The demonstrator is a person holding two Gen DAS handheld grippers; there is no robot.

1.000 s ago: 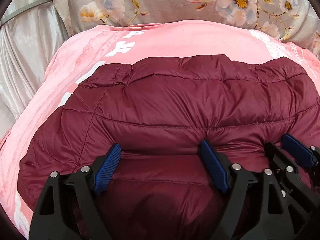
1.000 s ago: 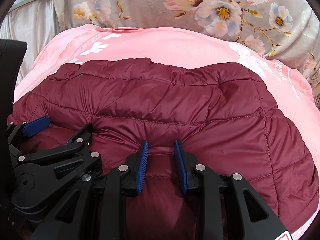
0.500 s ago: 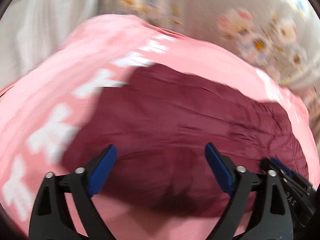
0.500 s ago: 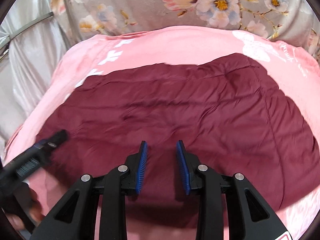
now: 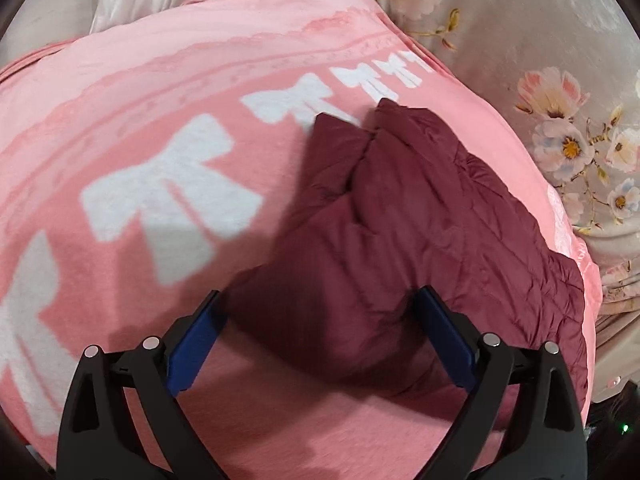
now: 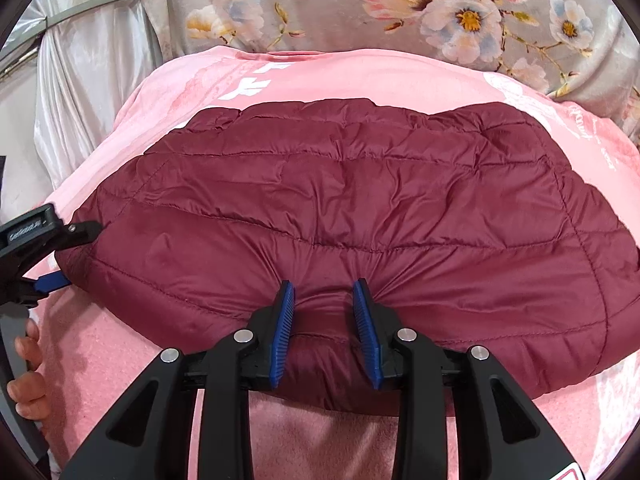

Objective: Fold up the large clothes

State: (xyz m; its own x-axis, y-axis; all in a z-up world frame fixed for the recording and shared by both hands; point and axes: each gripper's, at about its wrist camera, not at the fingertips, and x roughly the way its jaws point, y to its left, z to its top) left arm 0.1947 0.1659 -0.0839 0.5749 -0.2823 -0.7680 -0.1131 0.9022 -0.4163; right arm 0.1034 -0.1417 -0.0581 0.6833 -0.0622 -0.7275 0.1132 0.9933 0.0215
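Now the right gripper (image 6: 324, 328) has its jaws narrowed on a pinch of the near hem of the maroon puffer jacket (image 6: 340, 208); fabric bunches between the blue pads (image 6: 282, 340), so it reads as holding. A second ago the same pinch was in place, with the left gripper close beside it over the jacket.

Change: the left gripper (image 5: 320, 336) has swung out to the jacket's left end. Its jaws stand wide, bracketing the near left corner of the jacket without closing on it. In the right wrist view it now sits at the far left edge (image 6: 52, 256), well apart from the right one.

The jacket lies folded and fairly flat across the pink blanket (image 5: 132, 92), which has white bow prints; floral fabric (image 6: 460, 12) lies behind.

Judgement: the lengthwise fold looks done; the left gripper seems positioned to take the end for a crosswise fold. Slick padded fabric may slip or spring open.
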